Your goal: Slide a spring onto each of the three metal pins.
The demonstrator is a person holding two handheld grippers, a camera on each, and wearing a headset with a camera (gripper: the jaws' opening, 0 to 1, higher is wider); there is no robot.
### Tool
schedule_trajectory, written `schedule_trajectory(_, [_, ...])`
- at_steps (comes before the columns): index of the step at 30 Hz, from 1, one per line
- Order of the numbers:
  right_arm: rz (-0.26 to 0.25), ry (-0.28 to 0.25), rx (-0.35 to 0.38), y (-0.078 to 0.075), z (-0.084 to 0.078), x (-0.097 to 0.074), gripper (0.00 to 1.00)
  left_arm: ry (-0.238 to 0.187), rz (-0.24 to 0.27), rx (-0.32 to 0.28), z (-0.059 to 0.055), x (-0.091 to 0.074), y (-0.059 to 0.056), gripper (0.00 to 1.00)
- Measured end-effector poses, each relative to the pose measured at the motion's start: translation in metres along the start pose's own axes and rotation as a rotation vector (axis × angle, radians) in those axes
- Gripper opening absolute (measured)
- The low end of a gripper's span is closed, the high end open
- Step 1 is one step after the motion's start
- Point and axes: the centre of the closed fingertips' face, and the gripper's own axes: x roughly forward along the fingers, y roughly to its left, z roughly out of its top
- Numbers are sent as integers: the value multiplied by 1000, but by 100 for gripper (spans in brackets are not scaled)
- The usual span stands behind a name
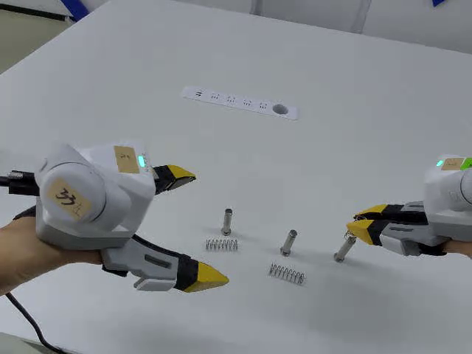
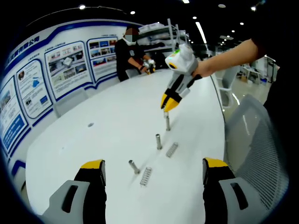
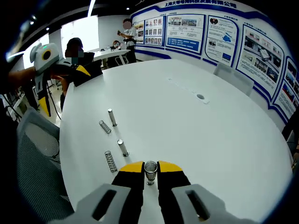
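Left hand-held gripper (image 1: 207, 227), handwritten sticker (image 1: 68, 199)

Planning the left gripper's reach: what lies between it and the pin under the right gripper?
The left gripper view shows two standing pins and two loose springs between left gripper and far pin; the right gripper grips a third spring.
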Motion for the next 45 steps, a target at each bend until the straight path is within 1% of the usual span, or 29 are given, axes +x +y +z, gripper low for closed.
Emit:
schedule_trajectory(11, [-8, 18, 14, -1, -2, -1, 11, 12, -3, -2, -4, 1, -1, 86])
schedule_trajectory(14, [-22, 51, -3, -5, -10, 3, 11, 12, -7, -5, -4, 2, -3, 86])
schedule_trajectory(15, [-22, 58, 8, -6, -13, 5, 11, 17, -8, -6, -5, 1, -3, 86])
schedule_trajectory(20, [-21, 46, 44, -8, -17, 10, 11, 17, -3, -13, -7, -1, -2, 86])
schedule_trajectory(23, [-24, 46, 70, -9, -23, 15, 11, 24, -3, -19, -10, -1, -2, 85])
schedule_trajectory(26, [-24, 38, 95, -7, -26, 19, 11, 29, -7, -21, -12, -1, -3, 85])
schedule_trajectory(30, [-31, 47, 111, -5, -31, 24, 11, 30, -9, -25, -12, 0, -4, 85])
schedule_trajectory(34, [-30, 54, 101, -3, -34, 28, 11, 35, -13, -25, -13, 0, -5, 84])
schedule_trajectory(38, [-30, 79, 66, -2, -39, 33, 11, 32, -8, -30, -13, 0, -4, 84])
schedule_trajectory(42, [-31, 83, 66, -2, -40, 35, 11, 39, -7, -31, -16, -1, -4, 84])
schedule_trajectory(45, [-26, 96, 58, -1, -43, 37, 11, 41, -7, -32, -17, -2, -5, 84])
